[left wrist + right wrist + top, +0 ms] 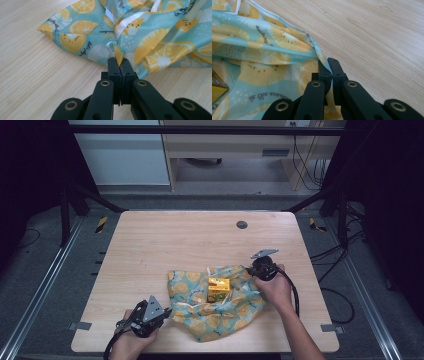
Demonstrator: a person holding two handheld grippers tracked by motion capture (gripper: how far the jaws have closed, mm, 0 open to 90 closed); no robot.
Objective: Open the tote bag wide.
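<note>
High view: cloth [220, 305] lies on the surface [150, 245] under the yellow carton [218, 289]. Left gripper [162, 312] and right gripper [256, 267] jaws are clamped on opposite cloth edges. Lift both evenly, keeping the carton centred.

Your table [150, 245] is a light wood-grain top with rounded corners, and toward twelve o'clock it has a small round grey cable grommet [242, 224]. A teal cloth printed with orange and lemon slices [215, 305] lies rumpled on the wood toward five o'clock from the middle, with white cord along its edge. A small yellow carton [218, 289] stands on that cloth.
</note>
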